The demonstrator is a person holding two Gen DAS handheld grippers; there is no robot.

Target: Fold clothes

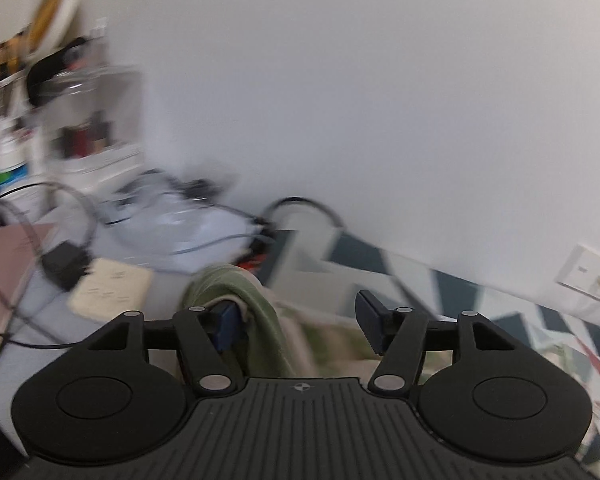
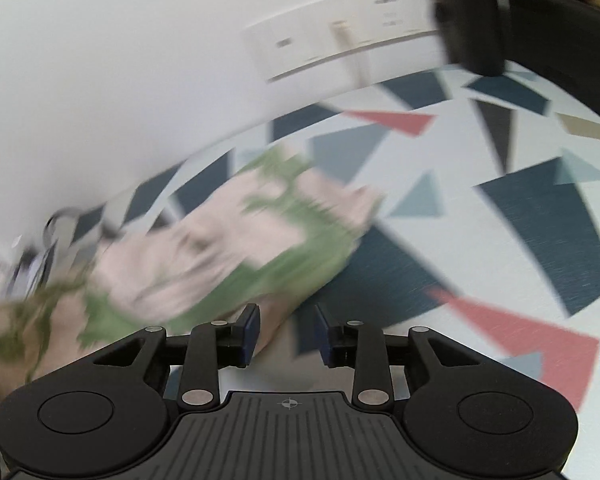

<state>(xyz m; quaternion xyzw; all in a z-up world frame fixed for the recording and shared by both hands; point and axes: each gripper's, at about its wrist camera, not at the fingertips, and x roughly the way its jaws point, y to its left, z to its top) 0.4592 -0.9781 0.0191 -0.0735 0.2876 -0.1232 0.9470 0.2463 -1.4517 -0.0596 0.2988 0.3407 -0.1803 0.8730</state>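
A pink and green patterned garment [image 2: 236, 240] lies crumpled on a bedcover [image 2: 500, 220] printed with blue and red triangles. In the right wrist view it spreads up and to the left of my right gripper [image 2: 287, 324]. That gripper's jaws stand apart, and the cloth's near edge lies against the left finger without being pinched. In the left wrist view a green fold of the garment [image 1: 260, 300] humps up beside the left finger [image 1: 228, 320] of my left gripper [image 1: 300, 316]. Its jaws stand wide apart, not clamping the cloth. Both views are motion-blurred.
White wall runs close behind the bed, with a socket panel [image 2: 340, 48] on it. Left of the garment lie tangled cables [image 1: 180, 240], a black adapter [image 1: 64, 264] and a cream booklet [image 1: 112, 292]. A cluttered shelf [image 1: 92, 136] stands far left. A dark object [image 2: 472, 12] fills the upper right.
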